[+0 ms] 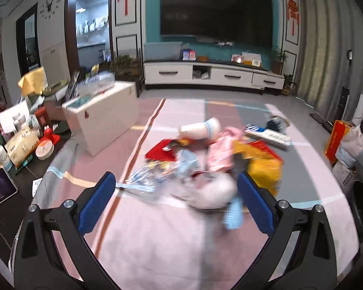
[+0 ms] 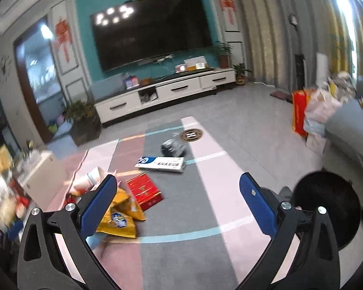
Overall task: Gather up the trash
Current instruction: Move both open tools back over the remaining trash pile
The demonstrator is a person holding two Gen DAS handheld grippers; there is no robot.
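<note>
Scattered trash covers a striped rug (image 1: 157, 241) in a living room, below a wall television (image 1: 215, 12). The left gripper (image 1: 176, 193) has its jaws wide apart and empty, pointed down at a blurred heap of wrappers (image 1: 181, 166), a paper cup (image 1: 200, 128) and a pink bag (image 1: 220, 152). The right gripper (image 2: 179, 203), jaws likewise spread with nothing between them, faces a red box (image 2: 145, 191), a yellow snack bag (image 2: 121, 217) and a white carton (image 2: 162, 164) further off. A black bin (image 2: 326, 207) sits just right of it. The work appears to be between pickups; next, one gripper likely needs to descend and close on a single piece.
</note>
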